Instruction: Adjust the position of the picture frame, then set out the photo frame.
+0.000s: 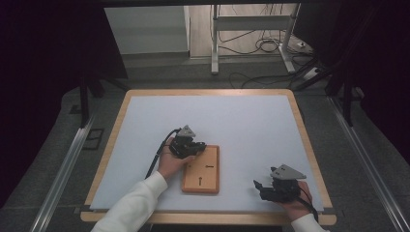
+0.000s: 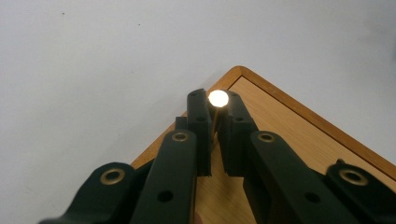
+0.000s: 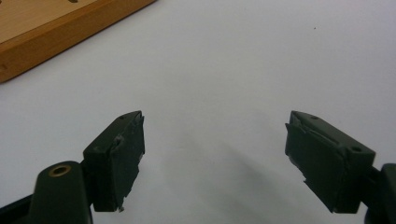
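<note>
Left hand-held gripper [image 2: 215, 109]: jaws pressed together, pinching a thin pin with a round shiny head [image 2: 218, 98] at their tips; the head pokes out just above the tips.
Left hand-held gripper, place: over the far left corner of the wooden board [image 1: 201, 170], held by the left hand [image 1: 171, 162], white sleeve behind it.
Wooden board: flat on the white table [image 1: 217, 121], near its front edge, between the two hands; two dark marks show on its top.
Right hand-held gripper [image 3: 215, 158]: jaws spread wide, nothing between them, white table surface below.
Right hand-held gripper, place: right of the board, well apart from it, near the table's front right corner.
</note>
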`<state>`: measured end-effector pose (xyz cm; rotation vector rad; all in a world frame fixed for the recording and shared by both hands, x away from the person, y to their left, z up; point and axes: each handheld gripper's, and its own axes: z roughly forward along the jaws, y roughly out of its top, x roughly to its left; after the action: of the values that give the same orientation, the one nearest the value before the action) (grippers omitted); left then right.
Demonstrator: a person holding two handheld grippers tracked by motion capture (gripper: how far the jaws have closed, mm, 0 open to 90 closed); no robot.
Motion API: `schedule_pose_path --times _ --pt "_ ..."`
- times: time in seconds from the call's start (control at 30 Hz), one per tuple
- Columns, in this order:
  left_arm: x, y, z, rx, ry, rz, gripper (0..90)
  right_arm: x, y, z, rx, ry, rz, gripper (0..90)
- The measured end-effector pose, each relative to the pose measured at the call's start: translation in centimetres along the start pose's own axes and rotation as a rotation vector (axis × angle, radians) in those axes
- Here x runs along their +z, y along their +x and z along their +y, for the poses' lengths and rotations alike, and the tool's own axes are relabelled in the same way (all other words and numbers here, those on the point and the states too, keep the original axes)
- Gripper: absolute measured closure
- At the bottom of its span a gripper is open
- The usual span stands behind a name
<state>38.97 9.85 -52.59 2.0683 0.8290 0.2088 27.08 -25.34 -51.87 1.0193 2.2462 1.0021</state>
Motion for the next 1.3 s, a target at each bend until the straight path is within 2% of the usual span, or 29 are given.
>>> schedule_pose_path --times 0.13,0.3,0.47,0.57,0.63,0.67,0.7,0.83,0.87,1.0,1.13,1.3 --pt "-0.2 0.2 -0.2 -0.009 -0.003 0.005 84.1 0.0 0.0 0.0 -0.002 0.002 0.000 20.2" --pt "-0.2 0.2 -0.2 0.002 -0.006 0.007 84.0 0.1 0.0 0.0 -0.004 0.006 -0.003 20.2" --pt "-0.2 0.4 -0.3 0.007 -0.013 -0.009 82.6 0.1 0.0 0.0 -0.007 0.001 -0.005 20.2" --pt "-0.5 0.6 -0.2 0.006 -0.042 -0.009 76.6 0.2 0.1 0.1 -0.009 -0.001 -0.004 20.2" --pt "-0.6 0.7 0.0 0.002 -0.047 -0.009 69.2 0.2 0.1 0.1 -0.011 0.000 -0.002 20.2" --pt "-0.8 0.7 0.0 0.001 -0.052 -0.012 69.2 0.2 0.1 0.1 -0.012 0.001 -0.002 20.2" --pt "-0.9 0.7 0.1 0.008 -0.052 -0.012 65.1 0.2 0.1 0.1 -0.013 0.001 -0.004 20.2" --pt "-1.0 0.6 0.2 0.034 -0.045 -0.008 61.3 0.2 0.1 0.1 -0.011 -0.001 -0.003 20.2" --pt "-0.9 0.6 0.3 0.056 -0.029 -0.013 60.5 0.1 0.1 0.1 -0.010 -0.003 -0.002 20.2" --pt "-0.7 0.7 0.3 0.077 -0.008 -0.023 61.0 0.1 0.2 0.1 -0.012 -0.002 -0.004 20.2" --pt "-0.4 1.1 0.4 0.066 -0.003 -0.043 66.3 0.0 0.1 0.1 -0.015 -0.001 -0.005 20.2" --pt "-0.2 1.8 0.5 0.054 -0.004 -0.096 74.4 0.1 0.1 0.1 -0.013 0.000 -0.009 20.2"
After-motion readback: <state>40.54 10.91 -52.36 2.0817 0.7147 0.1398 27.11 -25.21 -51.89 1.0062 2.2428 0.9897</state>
